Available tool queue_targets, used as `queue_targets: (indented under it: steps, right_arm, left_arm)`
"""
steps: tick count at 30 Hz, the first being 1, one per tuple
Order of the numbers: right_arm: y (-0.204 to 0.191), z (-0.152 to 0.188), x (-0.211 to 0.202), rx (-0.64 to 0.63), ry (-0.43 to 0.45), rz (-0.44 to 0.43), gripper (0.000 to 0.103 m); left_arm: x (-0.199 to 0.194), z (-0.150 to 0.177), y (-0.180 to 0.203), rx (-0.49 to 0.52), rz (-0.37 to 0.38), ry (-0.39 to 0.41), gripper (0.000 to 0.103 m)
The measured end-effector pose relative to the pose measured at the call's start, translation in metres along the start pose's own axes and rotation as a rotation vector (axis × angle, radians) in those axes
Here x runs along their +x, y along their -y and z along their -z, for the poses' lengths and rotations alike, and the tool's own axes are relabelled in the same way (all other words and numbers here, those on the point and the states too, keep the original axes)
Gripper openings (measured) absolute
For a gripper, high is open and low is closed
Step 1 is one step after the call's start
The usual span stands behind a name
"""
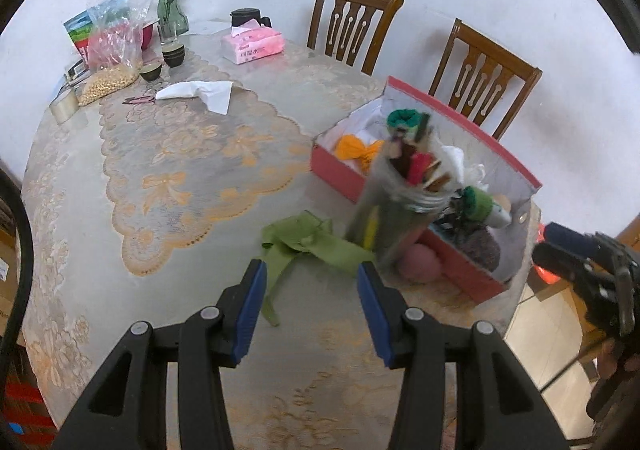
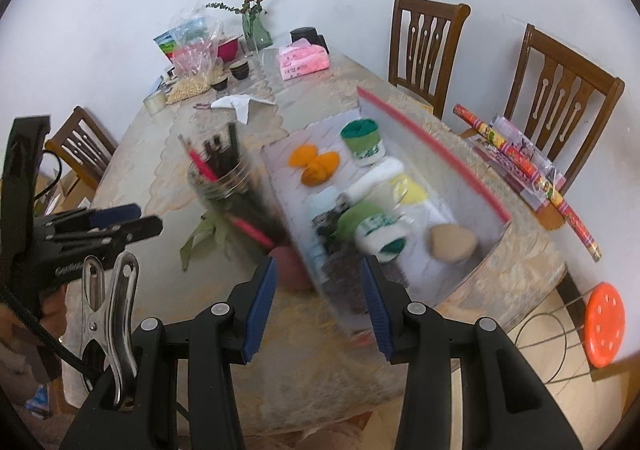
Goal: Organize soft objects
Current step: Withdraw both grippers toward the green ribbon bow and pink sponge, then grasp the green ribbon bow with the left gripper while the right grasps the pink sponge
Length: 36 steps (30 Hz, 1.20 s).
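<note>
Worktop (image 1: 168,178): beige cloth, orange floral lace pattern. Box (image 1: 340,170): red outside, pale lining. Inside it: orange rolled socks (image 2: 316,166), green-and-white socks (image 2: 362,140), tan pad (image 2: 452,242). Green cloth strip (image 1: 304,242) lies on the worktop. Tissue pack (image 1: 254,44) pink. Stool (image 2: 604,324) orange-red. Both grippers black, blue pads (image 1: 250,314).
</note>
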State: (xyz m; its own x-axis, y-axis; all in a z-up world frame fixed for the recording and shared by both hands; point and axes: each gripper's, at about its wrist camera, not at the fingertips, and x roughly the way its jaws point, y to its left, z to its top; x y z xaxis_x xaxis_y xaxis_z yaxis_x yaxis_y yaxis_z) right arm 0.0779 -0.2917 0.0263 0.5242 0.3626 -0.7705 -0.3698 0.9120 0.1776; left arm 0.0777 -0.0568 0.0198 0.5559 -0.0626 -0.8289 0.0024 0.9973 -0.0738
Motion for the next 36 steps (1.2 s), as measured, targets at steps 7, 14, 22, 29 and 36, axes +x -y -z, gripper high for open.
queue_targets:
  steps: [7, 14, 22, 29, 36]
  right_arm:
    - [-0.026, 0.019, 0.012, 0.019, -0.030, 0.015, 0.044]
    - [-0.040, 0.035, 0.033, 0.040, -0.089, 0.034, 0.044]
    - [-0.050, 0.043, 0.053, 0.017, -0.098, 0.080, 0.044]
    - [-0.059, 0.044, 0.072, -0.021, -0.092, 0.115, 0.044]
    - [-0.061, 0.040, 0.080, -0.034, -0.081, 0.127, 0.044]
  left_arm:
    - [0.036, -0.004, -0.021, 0.075, -0.001, -0.060, 0.049]
    - [0.068, -0.012, -0.026, 0.074, 0.021, -0.081, 0.049]
    - [0.102, -0.019, -0.027, 0.065, 0.041, -0.126, 0.049]
    - [0.120, -0.021, -0.032, 0.037, 0.038, -0.149, 0.049]
    - [0.128, -0.018, -0.026, 0.016, 0.052, -0.155, 0.049]
